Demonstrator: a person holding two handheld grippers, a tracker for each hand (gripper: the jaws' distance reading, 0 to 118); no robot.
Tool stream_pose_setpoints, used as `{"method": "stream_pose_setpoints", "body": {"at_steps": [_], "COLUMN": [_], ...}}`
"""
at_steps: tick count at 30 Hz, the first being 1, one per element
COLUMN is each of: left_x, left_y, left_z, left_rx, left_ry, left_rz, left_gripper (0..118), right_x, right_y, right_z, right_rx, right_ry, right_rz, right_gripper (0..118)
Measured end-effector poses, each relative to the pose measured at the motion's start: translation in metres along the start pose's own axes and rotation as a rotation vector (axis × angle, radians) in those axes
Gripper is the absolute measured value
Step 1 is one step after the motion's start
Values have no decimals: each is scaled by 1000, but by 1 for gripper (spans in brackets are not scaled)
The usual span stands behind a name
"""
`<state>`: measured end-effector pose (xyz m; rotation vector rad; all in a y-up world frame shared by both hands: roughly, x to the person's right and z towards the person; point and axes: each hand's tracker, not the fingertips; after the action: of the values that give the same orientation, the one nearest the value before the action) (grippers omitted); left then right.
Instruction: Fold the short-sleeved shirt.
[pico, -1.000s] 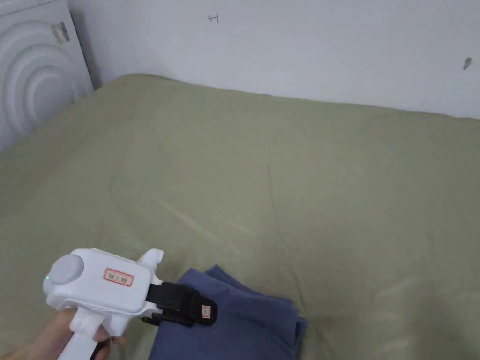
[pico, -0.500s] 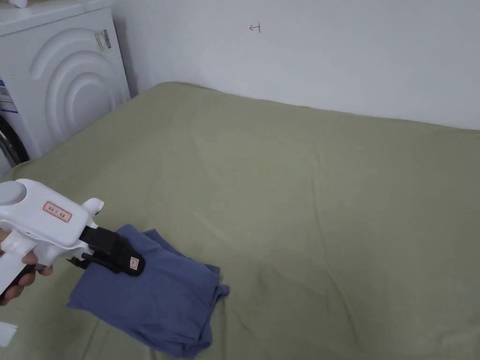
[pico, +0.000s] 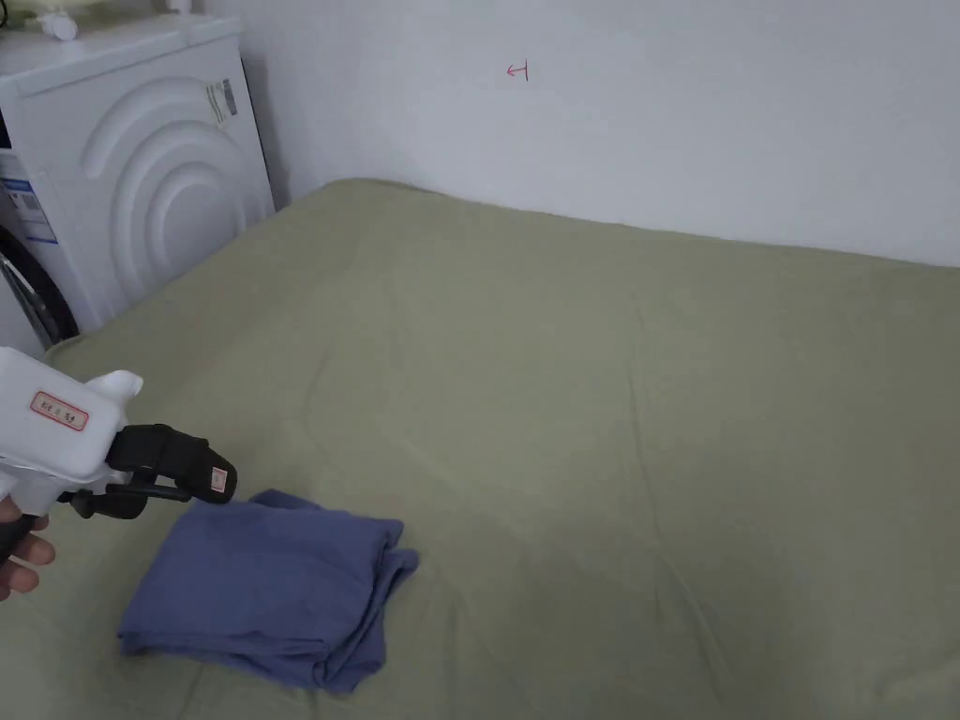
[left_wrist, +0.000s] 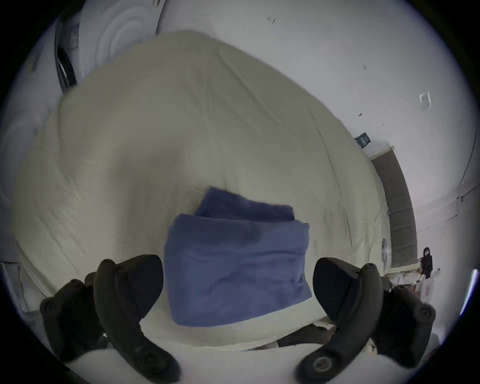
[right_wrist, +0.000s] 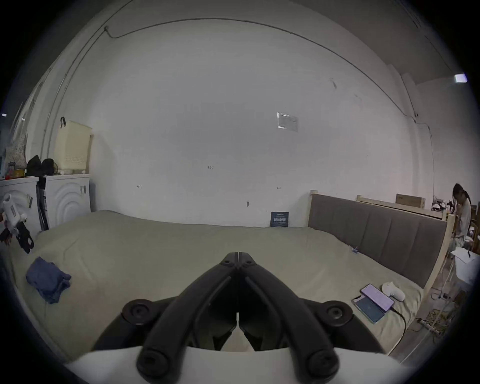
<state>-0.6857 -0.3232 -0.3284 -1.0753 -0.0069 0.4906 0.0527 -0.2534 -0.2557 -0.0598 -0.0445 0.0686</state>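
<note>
Left gripper (pico: 187, 473): white body and the holding hand (pico: 19, 558) cut by the head view's left edge. Washing machine (pico: 131, 169): top and left side cropped. Folded shirt (left_wrist: 237, 262): inner layers, sleeves and collar hidden. Distant person (right_wrist: 462, 218): cut by the lens rim. Phone screens (right_wrist: 374, 302): illegible

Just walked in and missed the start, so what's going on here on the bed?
A person is folding a blue shirt with two handheld grippers. The shirt lies folded into a compact bundle near the corner of the green bed, with nothing gripping it. The left gripper is open and hangs just above the shirt, its jaws spread to either side of it in its own view. The right gripper is shut on nothing, held off over the bed away from the shirt.
</note>
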Motion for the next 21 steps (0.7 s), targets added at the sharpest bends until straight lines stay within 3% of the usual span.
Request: {"method": "stream_pose_setpoints", "body": {"at_steps": [3, 4, 5, 7, 10, 13, 18, 21], "left_x": [24, 36, 51, 85, 138, 220, 351, 415], "left_y": [-4, -7, -11, -24, -44, -79, -152, -190], "left_z": [24, 33, 40, 41, 41, 34, 29, 29], "left_rx": [35, 78, 107, 148, 267, 410, 820, 989], "left_ry": [-9, 1, -15, 28, 16, 93, 127, 164], "left_rz": [-27, -51, -82, -145, -156, -292, -297, -391], "left_gripper": [115, 109, 78, 2, 0, 0, 0, 0], "right_x": [4, 5, 8, 13, 19, 19, 24, 21], "right_y": [6, 7, 9, 14, 21, 27, 42, 48], "right_z": [4, 6, 8, 11, 15, 23, 23, 18], "right_rx": [-2, 0, 5, 5, 8, 33, 37, 26], "right_ry": [35, 37, 51, 72, 108, 129, 177, 191], "right_rz": [-6, -6, -5, -21, -39, -6, -10, 4], "right_gripper": [1, 1, 1, 1, 1, 1, 1, 1]}}
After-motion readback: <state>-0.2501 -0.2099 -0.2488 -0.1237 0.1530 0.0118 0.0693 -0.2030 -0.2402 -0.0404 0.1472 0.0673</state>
